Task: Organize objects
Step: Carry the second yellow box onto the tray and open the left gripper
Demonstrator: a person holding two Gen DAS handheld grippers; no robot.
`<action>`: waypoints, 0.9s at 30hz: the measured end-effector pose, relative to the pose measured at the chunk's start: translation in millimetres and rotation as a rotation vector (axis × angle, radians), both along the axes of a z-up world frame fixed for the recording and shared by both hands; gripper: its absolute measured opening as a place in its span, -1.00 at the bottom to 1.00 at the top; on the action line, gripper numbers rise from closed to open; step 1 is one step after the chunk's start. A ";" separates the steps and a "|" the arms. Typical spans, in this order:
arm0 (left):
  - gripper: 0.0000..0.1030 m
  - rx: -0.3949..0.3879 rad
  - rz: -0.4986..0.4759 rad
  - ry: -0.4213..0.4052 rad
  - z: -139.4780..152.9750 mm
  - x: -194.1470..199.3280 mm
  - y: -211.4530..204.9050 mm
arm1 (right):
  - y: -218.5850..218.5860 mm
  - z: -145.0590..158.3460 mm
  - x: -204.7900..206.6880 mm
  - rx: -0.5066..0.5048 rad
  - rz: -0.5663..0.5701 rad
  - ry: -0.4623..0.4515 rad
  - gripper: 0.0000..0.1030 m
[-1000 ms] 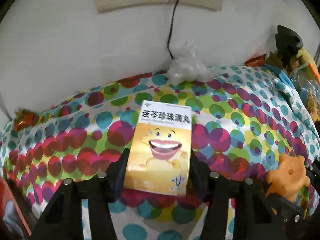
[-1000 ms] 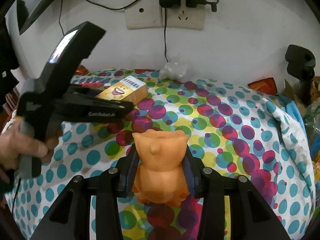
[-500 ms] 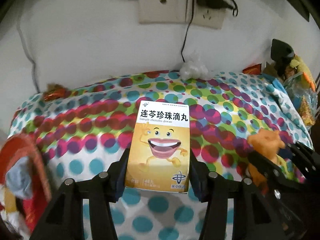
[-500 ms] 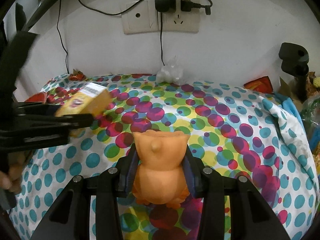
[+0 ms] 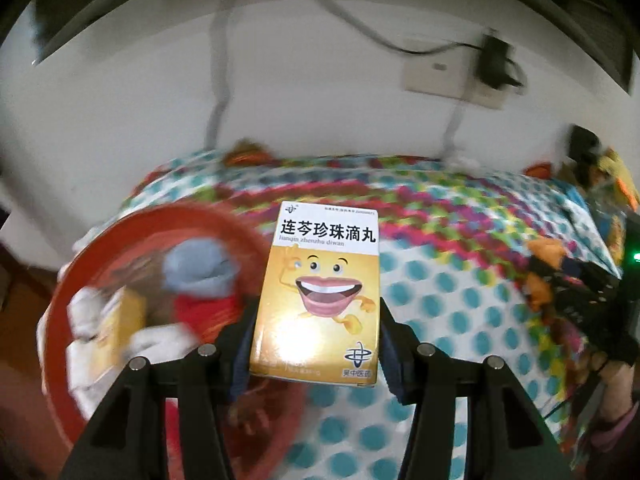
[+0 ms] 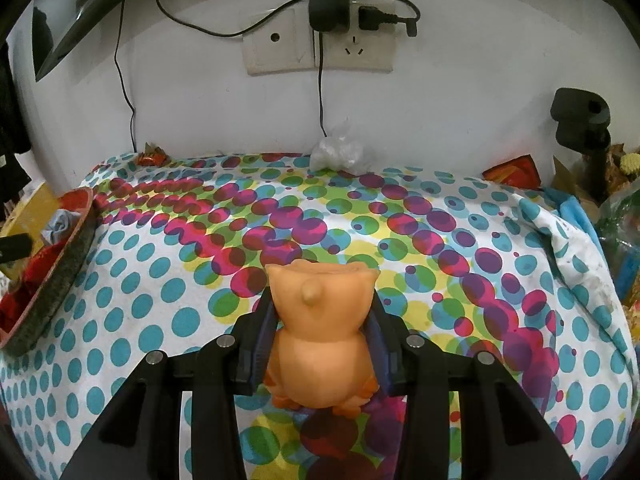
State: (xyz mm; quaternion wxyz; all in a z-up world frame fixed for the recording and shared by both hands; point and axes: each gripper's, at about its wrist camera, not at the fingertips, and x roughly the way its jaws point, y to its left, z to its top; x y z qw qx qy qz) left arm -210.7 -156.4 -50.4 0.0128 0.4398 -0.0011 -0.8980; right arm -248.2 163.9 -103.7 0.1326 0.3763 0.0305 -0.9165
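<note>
My left gripper [image 5: 316, 320] is shut on a yellow medicine box [image 5: 320, 292] with a smiling cartoon face, held upright above the table's left end. Just left of the box sits a red basin [image 5: 132, 224] holding a grey-blue cloth, red cloth, white pieces and a yellow box, all blurred. My right gripper [image 6: 320, 316] is shut on an orange owl figurine [image 6: 320, 320], held over the dotted tablecloth [image 6: 400, 240]. In the right wrist view the basin [image 6: 60, 276] stands at the left table edge. The owl [image 5: 544, 256] and right gripper show blurred at the far right of the left wrist view.
A crumpled clear plastic bag [image 6: 340, 152] lies by the wall under the sockets [image 6: 316, 44], with cables hanging down. A red wrapper [image 6: 512, 172], a black stand [image 6: 584, 128] and bagged clutter crowd the right end. A small orange wrapper [image 6: 150, 158] lies at the back left.
My left gripper has swung left and risen with the medicine box, bringing the red basin into its view. The right gripper with the owl has stayed in place.
</note>
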 end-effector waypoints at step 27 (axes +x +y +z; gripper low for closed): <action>0.59 0.147 0.200 0.008 -14.6 68.2 -155.9 | -142.8 69.6 45.4 -0.011 0.270 0.034 -0.24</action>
